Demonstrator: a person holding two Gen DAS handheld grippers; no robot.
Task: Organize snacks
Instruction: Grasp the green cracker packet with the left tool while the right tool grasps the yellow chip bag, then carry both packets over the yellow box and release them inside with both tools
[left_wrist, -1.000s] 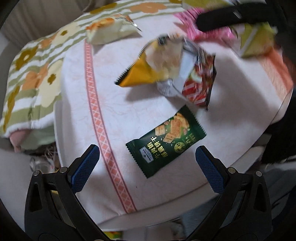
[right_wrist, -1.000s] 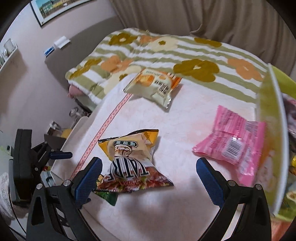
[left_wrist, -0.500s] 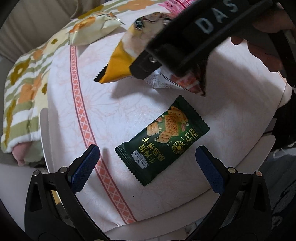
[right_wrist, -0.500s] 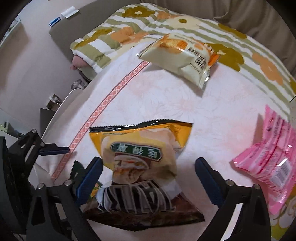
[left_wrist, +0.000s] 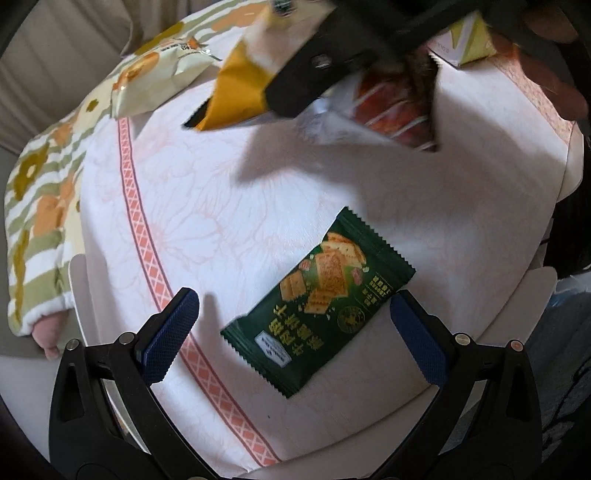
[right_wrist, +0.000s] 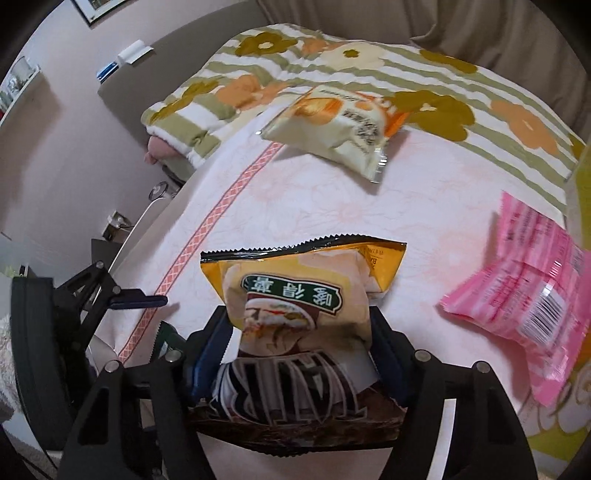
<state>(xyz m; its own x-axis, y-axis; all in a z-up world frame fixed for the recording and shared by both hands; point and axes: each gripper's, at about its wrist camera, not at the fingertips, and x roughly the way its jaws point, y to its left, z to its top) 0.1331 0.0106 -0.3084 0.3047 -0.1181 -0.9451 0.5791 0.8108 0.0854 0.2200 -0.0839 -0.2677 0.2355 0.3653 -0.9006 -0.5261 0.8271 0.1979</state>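
Snack bags (right_wrist: 299, 317) are now pinched in our right gripper (right_wrist: 299, 354), ready to lift; our left gripper (left_wrist: 295, 332) waits wide over the green pack (left_wrist: 317, 299).

White cloth (left_wrist: 229, 192) with faint floral print and a salmon lattice stripe (left_wrist: 144, 236) covers the worktop. Beyond it lies a flowered quilt (right_wrist: 369, 59) in olive, orange and white stripes. A taupe curtain (right_wrist: 498, 29) hangs behind; a framed picture (right_wrist: 96, 8) is mounted on the pinkish wall (right_wrist: 55, 147).
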